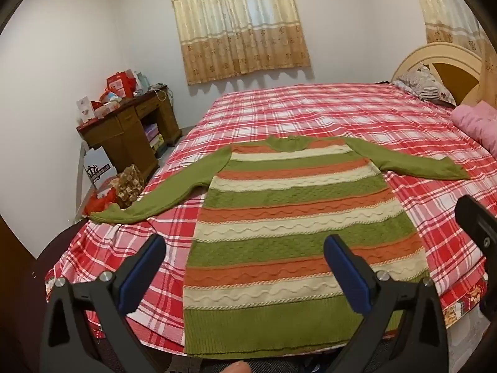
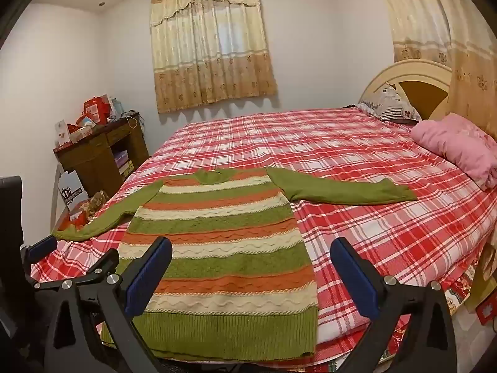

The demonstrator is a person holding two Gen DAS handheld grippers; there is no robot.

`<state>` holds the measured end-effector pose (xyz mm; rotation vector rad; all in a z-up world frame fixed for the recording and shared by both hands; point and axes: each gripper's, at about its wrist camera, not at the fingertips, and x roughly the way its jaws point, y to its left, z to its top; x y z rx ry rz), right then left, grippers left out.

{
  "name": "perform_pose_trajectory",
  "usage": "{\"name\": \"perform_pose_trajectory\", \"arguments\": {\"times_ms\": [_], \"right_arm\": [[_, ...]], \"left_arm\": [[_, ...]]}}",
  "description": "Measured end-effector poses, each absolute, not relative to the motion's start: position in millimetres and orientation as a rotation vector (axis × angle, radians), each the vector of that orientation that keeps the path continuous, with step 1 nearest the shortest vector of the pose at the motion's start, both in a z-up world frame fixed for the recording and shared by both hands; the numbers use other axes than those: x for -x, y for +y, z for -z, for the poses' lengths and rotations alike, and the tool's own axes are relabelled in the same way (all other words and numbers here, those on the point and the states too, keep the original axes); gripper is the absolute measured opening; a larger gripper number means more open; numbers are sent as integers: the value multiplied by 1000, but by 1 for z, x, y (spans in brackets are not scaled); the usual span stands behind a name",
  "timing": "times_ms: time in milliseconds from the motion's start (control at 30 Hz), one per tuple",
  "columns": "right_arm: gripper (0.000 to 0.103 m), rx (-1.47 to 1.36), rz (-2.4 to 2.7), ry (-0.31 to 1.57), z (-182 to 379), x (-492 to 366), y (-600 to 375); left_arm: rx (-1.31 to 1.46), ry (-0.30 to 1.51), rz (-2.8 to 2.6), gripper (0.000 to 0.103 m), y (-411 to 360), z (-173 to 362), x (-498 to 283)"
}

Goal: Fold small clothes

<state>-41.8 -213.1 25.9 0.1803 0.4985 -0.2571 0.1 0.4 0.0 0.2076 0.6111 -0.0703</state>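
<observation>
A green, orange and cream striped knit sweater (image 1: 295,217) lies flat on the red plaid bed (image 1: 310,108), hem toward me, both green sleeves spread out sideways. It also shows in the right wrist view (image 2: 223,248). My left gripper (image 1: 245,251) is open and empty, held above the hem on the sweater's left half. My right gripper (image 2: 251,255) is open and empty, above the sweater's lower right edge. The left gripper's fingers (image 2: 40,248) show at the left of the right wrist view; part of the right gripper (image 1: 478,227) shows at the right of the left wrist view.
A wooden desk (image 1: 130,130) piled with red boxes stands left of the bed, with bags on the floor beside it. A pink quilt (image 2: 459,149) and a pillow (image 2: 391,102) lie at the headboard end. Curtains (image 1: 242,25) hang behind the bed.
</observation>
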Motion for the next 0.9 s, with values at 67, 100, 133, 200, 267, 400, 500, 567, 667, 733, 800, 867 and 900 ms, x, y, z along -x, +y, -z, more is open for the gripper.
{"name": "perform_pose_trajectory", "arguments": {"times_ms": [67, 100, 133, 200, 267, 400, 500, 567, 667, 733, 800, 867, 900], "right_arm": [[102, -180, 256, 501, -26, 41, -213], [102, -177, 255, 502, -26, 40, -213], [102, -174, 256, 503, -26, 39, -212], [102, -167, 256, 505, -24, 41, -211], [102, -164, 255, 506, -23, 41, -211], [102, -164, 253, 513, -18, 37, -212], [102, -164, 255, 514, -19, 37, -211], [102, -164, 256, 514, -18, 37, -211], [102, -163, 255, 514, -16, 38, -209], [102, -165, 253, 517, -20, 37, -204], [102, -165, 248, 522, -15, 37, -204], [102, -165, 246, 523, -13, 37, -204], [102, -165, 246, 524, -12, 37, -203]], "left_arm": [[-195, 620, 74, 103, 2, 0, -1], [-186, 626, 77, 103, 3, 0, -1], [-177, 633, 82, 103, 4, 1, -2], [-163, 640, 89, 103, 7, 0, -2], [-183, 613, 91, 103, 5, 0, 1], [-180, 603, 79, 103, 4, 2, 2], [-169, 611, 85, 103, 4, 3, 1], [-174, 613, 85, 103, 3, 4, 1], [-179, 614, 90, 103, 2, 4, 1], [-180, 612, 90, 103, 2, 4, 2], [-181, 612, 89, 103, 2, 5, 2], [-178, 615, 90, 103, 2, 5, 1], [-176, 616, 92, 103, 2, 4, 2]]}}
